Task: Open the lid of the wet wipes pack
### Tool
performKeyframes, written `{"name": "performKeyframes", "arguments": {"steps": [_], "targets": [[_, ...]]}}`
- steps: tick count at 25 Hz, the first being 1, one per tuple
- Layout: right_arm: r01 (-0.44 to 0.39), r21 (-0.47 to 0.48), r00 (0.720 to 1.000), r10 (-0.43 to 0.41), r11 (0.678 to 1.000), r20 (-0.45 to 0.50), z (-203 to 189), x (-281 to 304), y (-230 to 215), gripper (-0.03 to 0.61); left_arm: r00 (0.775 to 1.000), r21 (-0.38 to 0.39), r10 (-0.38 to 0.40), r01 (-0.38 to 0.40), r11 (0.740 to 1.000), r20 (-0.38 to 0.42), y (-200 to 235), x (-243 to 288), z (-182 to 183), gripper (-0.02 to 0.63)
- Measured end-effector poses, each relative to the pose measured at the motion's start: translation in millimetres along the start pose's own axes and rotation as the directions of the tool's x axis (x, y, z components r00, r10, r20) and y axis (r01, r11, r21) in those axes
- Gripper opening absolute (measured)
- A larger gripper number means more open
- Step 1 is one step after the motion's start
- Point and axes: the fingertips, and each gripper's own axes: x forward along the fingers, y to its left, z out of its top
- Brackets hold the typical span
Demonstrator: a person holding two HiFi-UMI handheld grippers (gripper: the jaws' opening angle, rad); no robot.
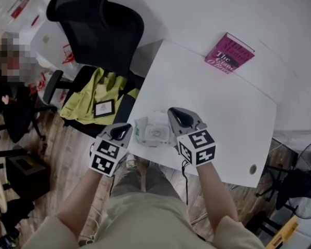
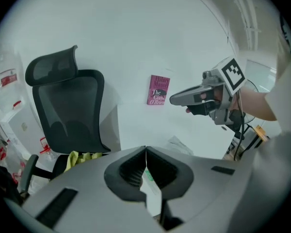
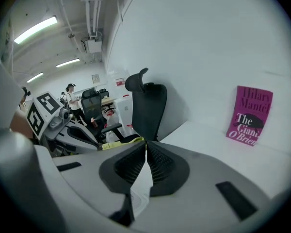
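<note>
Beige-sleeved forearms (image 1: 216,188) reach in from 6 o'clock of the head view, each ending in a marker cube and a grey tool. Between the two tools is the wet wipes pack (image 1: 153,130), a pale, crinkled soft pack by the worktop's (image 1: 223,102) near edge, just below the middle of the view. Its top carries an oval lid (image 1: 158,133) that looks flat, though it is too small to say whether it is sealed. None of the wipes inside show.

The left tool (image 1: 128,130) meets the pack at its 9 o'clock side. In the left gripper view its jaws are together at the tips. A white strip with a green mark, part of the pack, runs down the gap behind them, so the tool is pinching the pack's edge. The right tool (image 1: 172,119) comes in at the pack's 2 o'clock corner and covers that corner. In the right gripper view its jaws are also pressed together, with a white sheet of the pack caught between them; I cannot tell whether it is film or lid tab. Whether the pack rests on the worktop or hangs clear of it is hard to judge.

A magenta book (image 1: 229,53) lies at 1 o'clock, well apart. A black office chair (image 1: 101,30) at 11 o'clock holds a yellow-green cloth (image 1: 93,95) on its seat. A fan (image 1: 307,178) is cut off at 4 o'clock.
</note>
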Motion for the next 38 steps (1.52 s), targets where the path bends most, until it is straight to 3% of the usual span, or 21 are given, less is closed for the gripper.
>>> {"name": "performKeyframes", "arguments": {"steps": [5,10,19,25,30,38], "targets": [[0.027,0.0,0.994,-0.027,1.0,0.109,46.0,-48.0,13.9,0.032,0.994,0.024,0.029,-0.031,0.999,0.109,5.5,-40.7,49.0,0.021],[0.064,0.01,0.973,-0.065,0.998,0.221,84.8,-93.8,26.4,0.032,0.971,0.057,0.043,-0.058,0.997,0.234,0.8,-84.1,94.6,0.023],[0.084,-0.025,0.922,-0.068,0.996,0.381,142.4,-168.4,56.9,0.029,0.92,0.154,0.048,-0.116,0.981,0.39,-25.7,-158.6,159.7,0.023],[0.113,-0.045,0.884,-0.079,0.993,0.46,166.6,-214.6,74.4,0.028,0.875,0.177,0.032,-0.133,0.975,0.483,-48.4,-201.7,189.0,0.023],[0.106,-0.061,0.872,-0.063,0.993,0.485,172.6,-232.3,84.2,0.028,0.853,0.184,0.026,-0.142,0.973,0.521,-60.7,-222.7,197.5,0.023],[0.095,-0.071,0.882,-0.051,0.993,0.469,171.1,-224.9,82.1,0.025,0.859,0.175,0.058,-0.169,0.97,0.509,-50.3,-229.6,193.1,0.023]]}}
